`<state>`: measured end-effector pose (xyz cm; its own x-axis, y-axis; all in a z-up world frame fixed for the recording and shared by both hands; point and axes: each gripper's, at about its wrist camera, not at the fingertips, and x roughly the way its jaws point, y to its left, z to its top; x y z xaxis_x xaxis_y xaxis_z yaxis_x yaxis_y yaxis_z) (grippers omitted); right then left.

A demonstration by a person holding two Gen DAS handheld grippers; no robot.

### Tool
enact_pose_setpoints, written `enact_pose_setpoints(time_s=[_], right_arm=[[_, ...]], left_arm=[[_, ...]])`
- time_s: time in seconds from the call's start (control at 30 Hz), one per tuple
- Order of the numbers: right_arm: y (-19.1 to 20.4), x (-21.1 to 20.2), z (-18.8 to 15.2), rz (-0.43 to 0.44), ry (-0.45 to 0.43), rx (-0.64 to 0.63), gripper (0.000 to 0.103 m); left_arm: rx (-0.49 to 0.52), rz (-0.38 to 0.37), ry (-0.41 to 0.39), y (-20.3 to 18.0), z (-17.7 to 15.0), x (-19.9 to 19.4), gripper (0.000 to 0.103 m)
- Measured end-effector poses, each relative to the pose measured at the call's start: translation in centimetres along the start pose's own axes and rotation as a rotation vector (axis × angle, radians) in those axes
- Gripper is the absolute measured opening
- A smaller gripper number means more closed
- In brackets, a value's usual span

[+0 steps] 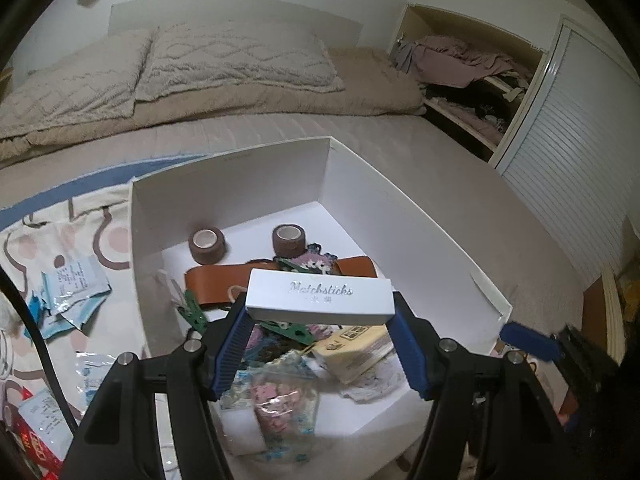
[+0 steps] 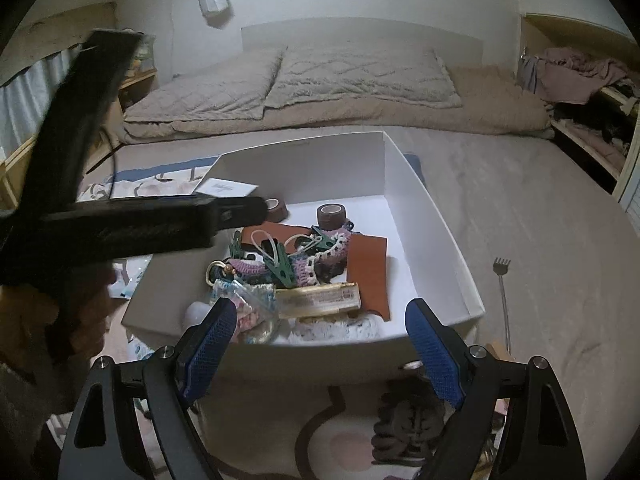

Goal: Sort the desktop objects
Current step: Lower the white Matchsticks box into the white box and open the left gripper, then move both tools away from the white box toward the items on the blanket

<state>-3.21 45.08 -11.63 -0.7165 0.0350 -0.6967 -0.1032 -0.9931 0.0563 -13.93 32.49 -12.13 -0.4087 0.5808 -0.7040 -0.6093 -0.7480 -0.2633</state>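
A long white matchbox (image 1: pixel 319 297), lettered "Matchsticks" in silver, is clamped end to end between the blue pads of the left gripper (image 1: pixel 320 320) at the centre of the left wrist frame, above the open white box (image 1: pixel 400 196). The right gripper (image 2: pixel 320 320) is held with fingers apart, empty, at lower centre.

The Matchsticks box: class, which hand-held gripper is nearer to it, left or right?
Left. The left hand-held gripper clamps the Matchsticks box between its fingers, above the white storage box. The right hand-held gripper is open and empty at the storage box's near edge.
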Motion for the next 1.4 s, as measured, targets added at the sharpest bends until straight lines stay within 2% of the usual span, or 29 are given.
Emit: enact_pose_setpoints(time_s=[0.33,0.5,0.53,0.57,0.6,0.67,0.8,1.23,1.4], right_arm=[[-1.6,-1.8,-1.5,0.014,-0.042,0.080,0.086],[-2.1,-2.2,-1.6,0.036,-0.064,0.104,0.086],[-2.1,-2.2,-1.6,0.034,-0.066,0.105,0.086],[-2.1,-2.2,-1.6,0.033,-0.069,0.107,0.086],[-2.1,-2.2,-1.6,0.032,-0.072,0.110,0.086],[-2.2,-2.3,-1.6,0.034,-0.079,0.117,0.086],[-2.3,-2.5,-1.8,0.040,-0.096,0.134,0.086],[-1.3,-4.5,-1.5,0.008,-0.135,0.159,0.086],[-0.9,-5.3,-1.3,-0.017,-0.158,0.161,0.086]], left_arm=[[-0.040,-0.052,0.091,-1.8,0.2,2.9,0.066],[-0.035,-0.078,0.089,-3.3,0.5,3.5,0.067],[-0.029,-0.082,0.089,-3.5,0.6,3.6,0.072],[-0.019,-0.088,0.089,-3.8,0.6,3.7,0.090],[-0.012,-0.084,0.073,-4.0,0.5,3.5,0.099],[0.008,-0.073,0.035,-4.2,0.4,3.0,0.099],[0.056,-0.052,0.015,-4.6,0.2,2.2,0.099],[0.062,-0.045,-0.048,-3.8,-0.1,-1.5,0.099],[0.083,-0.015,-0.067,-3.4,-0.6,-2.8,0.099]])
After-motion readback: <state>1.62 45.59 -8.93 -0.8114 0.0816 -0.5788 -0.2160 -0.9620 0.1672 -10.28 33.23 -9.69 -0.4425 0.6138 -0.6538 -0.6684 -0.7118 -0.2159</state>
